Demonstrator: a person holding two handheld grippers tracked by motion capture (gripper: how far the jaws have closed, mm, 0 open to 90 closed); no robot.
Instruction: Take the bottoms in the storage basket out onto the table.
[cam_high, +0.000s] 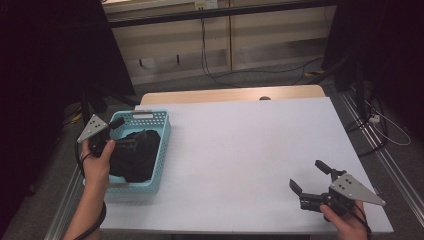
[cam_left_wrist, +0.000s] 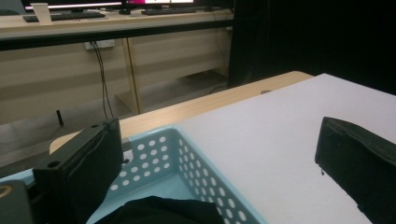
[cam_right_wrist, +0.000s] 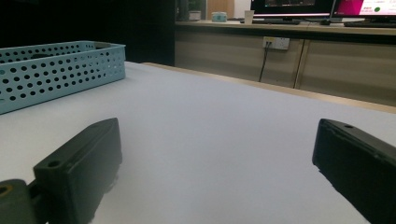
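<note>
A person's left gripper (cam_high: 131, 137), jaws spread wide, hovers over the black cloth (cam_high: 134, 159) lying just below it in a blue basket (cam_high: 163, 145), while the right gripper (cam_high: 309, 176) rests open, well apart across the white table (cam_high: 240, 150).

The crumpled black cloth (cam_left_wrist: 159, 211) is cut off by the bottom edge in the left gripper view; the light-blue perforated plastic basket (cam_right_wrist: 56, 65) runs off the left edge in the right gripper view; its contents are hidden there behind its wall.
</note>
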